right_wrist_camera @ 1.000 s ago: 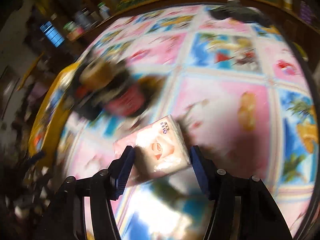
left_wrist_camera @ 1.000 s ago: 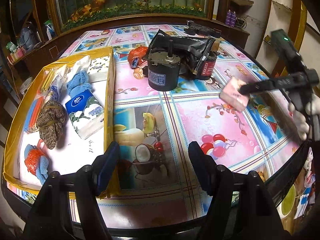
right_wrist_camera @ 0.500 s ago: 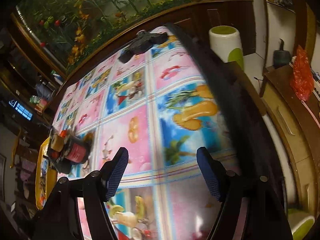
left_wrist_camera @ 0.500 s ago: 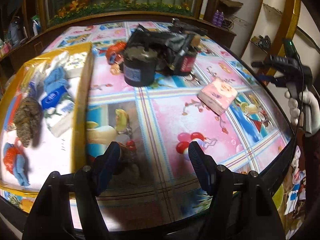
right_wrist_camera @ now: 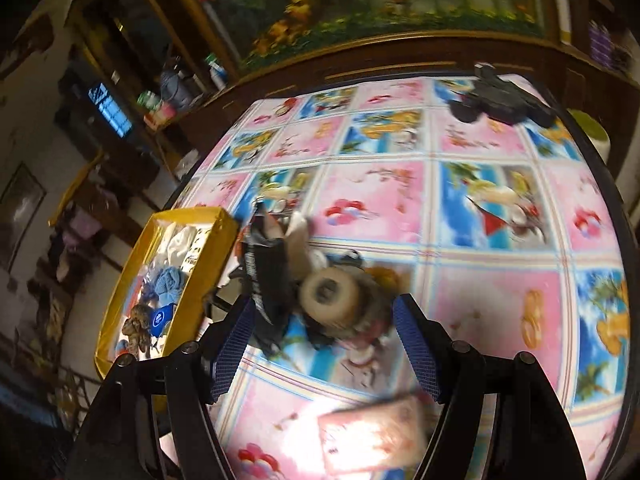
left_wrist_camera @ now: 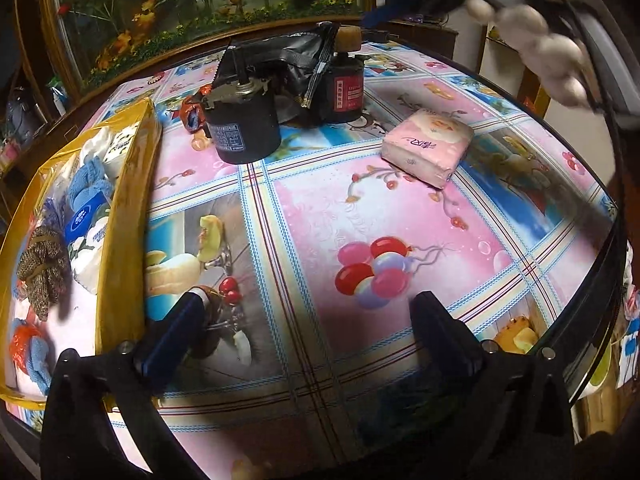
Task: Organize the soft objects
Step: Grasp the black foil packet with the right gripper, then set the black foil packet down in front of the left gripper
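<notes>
Released since a second ago from the right claw and now lying flat on the picture-patterned table: pink soft tissue pack, right of the dark clutter and well apart from the tray. Seen blurred in the right wrist view at the bottom edge, below the blue pads, touching neither. Right claw jaws apart, nothing pressed between them, hanging above the clutter.

Left claw opening wide over bare tablecloth near the balloon print, nothing between the jaws.

At the table's left side, shallow yellow cardboard tray with a white floor. Inside, from far end to near end: white folded cloth with a small printed tissue pack beside it, light blue knitted cloth, blue-and-white tissue pack lying partly against the tray's right wall, brown speckled knitted bundle, and an orange-and-blue cloth piece at the near corner. Further items along the far left wall too blurred to tell.

Outside the tray, in the table's middle: black cylindrical motor-like can, crumpled black foil bag behind it, dark jar with a red label topped by a tan round stopper, and an orange wrapper just left of the can.
</notes>
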The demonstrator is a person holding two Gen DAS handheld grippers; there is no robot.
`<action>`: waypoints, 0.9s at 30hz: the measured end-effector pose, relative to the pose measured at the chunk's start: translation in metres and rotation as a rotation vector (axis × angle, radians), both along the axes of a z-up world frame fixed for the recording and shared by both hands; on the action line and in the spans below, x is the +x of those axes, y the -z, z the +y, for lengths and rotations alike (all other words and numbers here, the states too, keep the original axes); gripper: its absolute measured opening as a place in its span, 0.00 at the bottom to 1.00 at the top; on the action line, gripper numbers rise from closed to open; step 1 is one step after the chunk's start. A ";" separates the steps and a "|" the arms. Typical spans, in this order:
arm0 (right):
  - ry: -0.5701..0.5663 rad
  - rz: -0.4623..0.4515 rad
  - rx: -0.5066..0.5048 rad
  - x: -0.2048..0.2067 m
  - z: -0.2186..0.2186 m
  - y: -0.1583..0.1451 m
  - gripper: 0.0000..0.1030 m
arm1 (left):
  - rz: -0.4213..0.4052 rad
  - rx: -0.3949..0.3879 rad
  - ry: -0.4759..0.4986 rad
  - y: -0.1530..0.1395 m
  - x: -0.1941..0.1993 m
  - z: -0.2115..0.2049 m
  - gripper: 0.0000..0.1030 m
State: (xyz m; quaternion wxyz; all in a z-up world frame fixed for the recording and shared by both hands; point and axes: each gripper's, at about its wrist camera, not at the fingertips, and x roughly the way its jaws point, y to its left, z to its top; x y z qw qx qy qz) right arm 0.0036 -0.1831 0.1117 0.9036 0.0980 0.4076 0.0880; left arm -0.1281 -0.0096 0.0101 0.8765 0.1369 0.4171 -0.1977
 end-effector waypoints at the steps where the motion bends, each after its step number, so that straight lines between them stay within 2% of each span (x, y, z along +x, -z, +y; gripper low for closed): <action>1: -0.012 0.009 -0.033 0.012 0.011 -0.001 0.71 | -0.002 -0.001 0.004 0.000 0.000 0.000 1.00; 6: -0.048 0.071 -0.140 0.057 0.052 -0.006 0.70 | -0.008 -0.007 0.025 0.000 -0.002 0.001 1.00; 10: -0.087 0.159 -0.214 0.089 0.084 0.007 0.68 | -0.007 -0.007 0.026 0.000 -0.003 0.001 1.00; 11: -0.103 0.182 -0.226 0.095 0.092 0.012 0.62 | -0.008 -0.008 0.026 0.000 -0.003 0.001 1.00; 12: -0.118 0.197 -0.233 0.098 0.097 0.014 0.51 | -0.008 -0.009 0.027 -0.001 -0.004 0.001 1.00; 13: -0.117 0.205 -0.247 0.098 0.100 0.016 0.35 | -0.009 -0.009 0.028 -0.001 -0.003 0.001 1.00; 20: -0.077 0.091 -0.117 0.060 0.074 -0.008 0.26 | -0.017 -0.013 0.033 -0.001 -0.008 0.000 1.00; 23: -0.076 0.044 -0.017 0.029 0.058 -0.019 0.26 | -0.017 0.000 0.021 -0.001 -0.008 0.001 1.00; 27: -0.098 0.009 0.009 -0.021 0.049 -0.019 0.29 | -0.012 0.004 0.009 -0.001 -0.007 0.001 1.00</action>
